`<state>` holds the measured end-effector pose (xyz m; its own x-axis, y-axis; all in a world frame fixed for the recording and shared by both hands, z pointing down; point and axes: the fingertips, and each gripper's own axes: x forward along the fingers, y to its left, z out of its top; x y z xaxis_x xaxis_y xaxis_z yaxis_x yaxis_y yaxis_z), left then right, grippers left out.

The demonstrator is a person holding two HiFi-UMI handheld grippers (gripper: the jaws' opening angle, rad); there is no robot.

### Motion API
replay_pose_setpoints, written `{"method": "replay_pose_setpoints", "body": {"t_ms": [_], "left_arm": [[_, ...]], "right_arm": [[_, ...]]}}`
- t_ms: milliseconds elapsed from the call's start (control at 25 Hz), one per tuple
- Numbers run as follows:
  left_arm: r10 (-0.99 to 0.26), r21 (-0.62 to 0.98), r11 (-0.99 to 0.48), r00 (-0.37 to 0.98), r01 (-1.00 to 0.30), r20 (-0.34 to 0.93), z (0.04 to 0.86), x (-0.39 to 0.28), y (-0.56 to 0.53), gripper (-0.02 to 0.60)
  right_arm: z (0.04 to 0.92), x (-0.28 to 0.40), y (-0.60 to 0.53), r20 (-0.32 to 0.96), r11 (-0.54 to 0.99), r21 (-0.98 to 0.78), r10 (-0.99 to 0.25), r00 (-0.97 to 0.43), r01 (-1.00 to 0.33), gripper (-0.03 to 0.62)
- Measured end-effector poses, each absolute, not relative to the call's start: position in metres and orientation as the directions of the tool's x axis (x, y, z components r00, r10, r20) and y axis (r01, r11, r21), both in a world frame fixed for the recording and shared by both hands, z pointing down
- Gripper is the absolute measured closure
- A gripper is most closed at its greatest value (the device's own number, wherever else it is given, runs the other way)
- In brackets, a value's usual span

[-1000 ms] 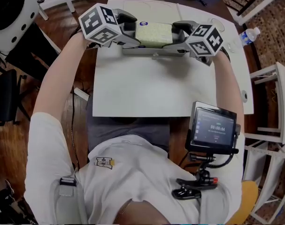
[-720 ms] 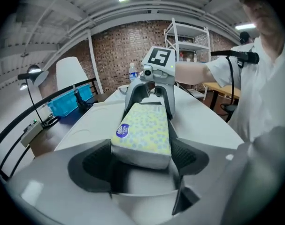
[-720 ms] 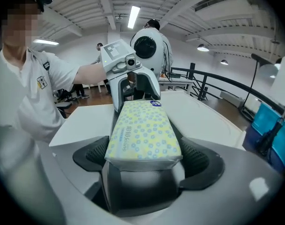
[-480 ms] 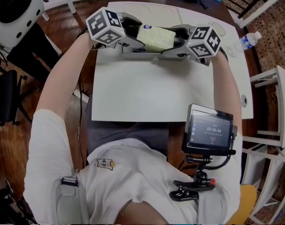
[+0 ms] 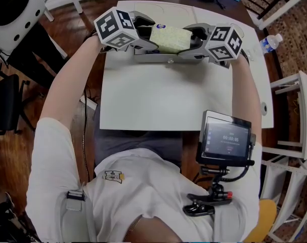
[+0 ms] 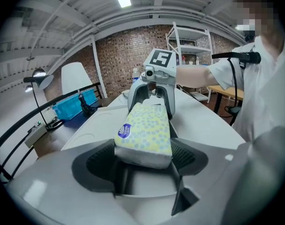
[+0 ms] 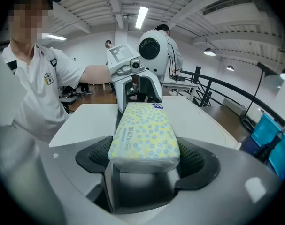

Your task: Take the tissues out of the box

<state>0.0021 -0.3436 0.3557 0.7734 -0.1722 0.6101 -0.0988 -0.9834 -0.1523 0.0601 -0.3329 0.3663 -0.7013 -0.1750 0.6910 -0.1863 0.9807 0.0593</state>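
Note:
A soft tissue pack (image 5: 169, 37), yellow with blue dots, hangs between my two grippers over the far edge of the white table (image 5: 163, 95). My left gripper (image 5: 151, 35) grips its left end, with the pads against both sides of the pack (image 6: 144, 130). My right gripper (image 5: 191, 36) faces it from the other end. Its jaws have just been closing with the pack (image 7: 144, 137) between them, and the pads now touch the pack's sides. Each gripper view shows the other gripper at the far end, the right gripper (image 6: 158, 78) and the left gripper (image 7: 133, 78). The pack sits slightly askew.
A small monitor on a clamp arm (image 5: 226, 138) hangs at the person's right side. A water bottle (image 5: 268, 38) stands near the table's right edge and white shelving (image 5: 295, 110) beyond it. A round white machine (image 5: 14, 9) sits at the far left. A blue bin (image 6: 69, 104) lies past the table.
The pack lay square between the grippers and now sits turned a little, its left end farther away. The right gripper has rolled slightly. Both grippers stay at the table's far edge.

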Motion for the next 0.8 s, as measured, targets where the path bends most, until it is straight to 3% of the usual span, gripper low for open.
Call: {"method": "replay_pose_setpoints", "body": {"t_ms": [480,800], "left_arm": [[-0.176,-0.138,-0.984,0.792,-0.116,0.584,0.343,0.004,-0.345,0.212],[-0.23,-0.219,-0.968,0.795,-0.125,0.562,0.326,0.002,-0.34,0.213]], "right_arm": [[0.355,0.062,-0.334,0.679,0.984,0.035,-0.153,-0.718,-0.176,0.17],[0.337,0.06,-0.33,0.662,0.976,0.13,-0.215,-0.718,-0.173,0.181]]}}
